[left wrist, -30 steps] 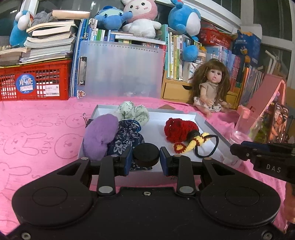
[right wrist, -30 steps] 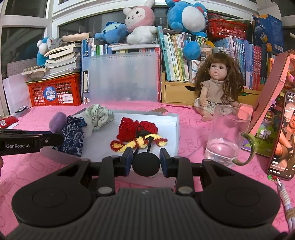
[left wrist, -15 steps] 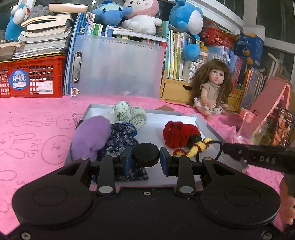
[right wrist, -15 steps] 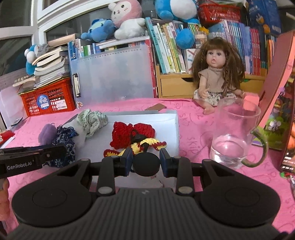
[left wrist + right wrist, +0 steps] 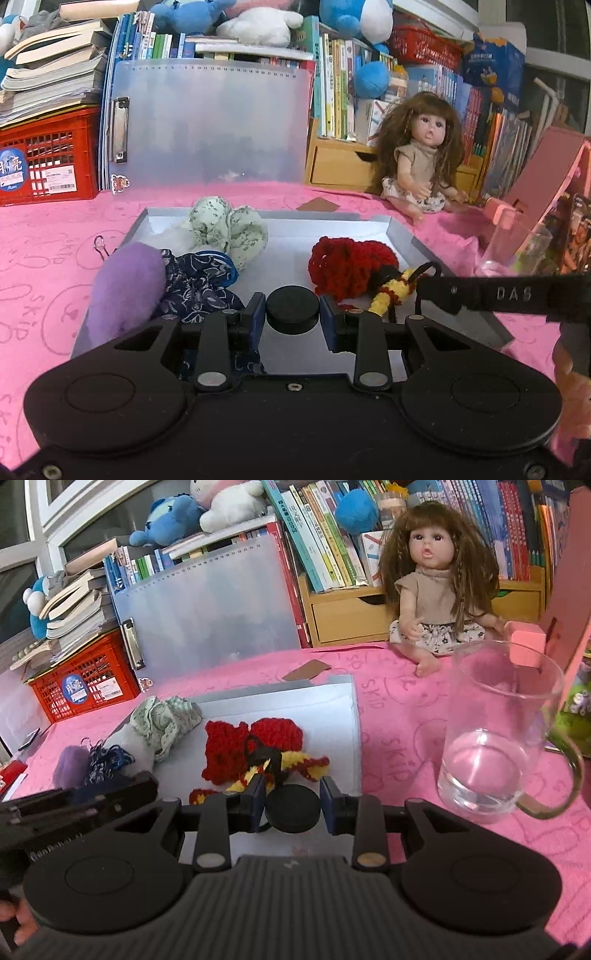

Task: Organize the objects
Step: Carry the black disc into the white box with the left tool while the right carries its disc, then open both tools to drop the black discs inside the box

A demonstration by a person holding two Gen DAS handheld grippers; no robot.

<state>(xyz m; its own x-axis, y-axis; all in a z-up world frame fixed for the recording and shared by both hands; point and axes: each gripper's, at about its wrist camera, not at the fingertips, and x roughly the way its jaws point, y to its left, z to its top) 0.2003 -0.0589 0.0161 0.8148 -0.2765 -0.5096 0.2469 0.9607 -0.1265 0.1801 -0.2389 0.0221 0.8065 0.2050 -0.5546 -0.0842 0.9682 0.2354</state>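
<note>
Home playroom: doll (image 5: 421, 155), plush toys (image 5: 258, 22), books (image 5: 332, 85)
</note>
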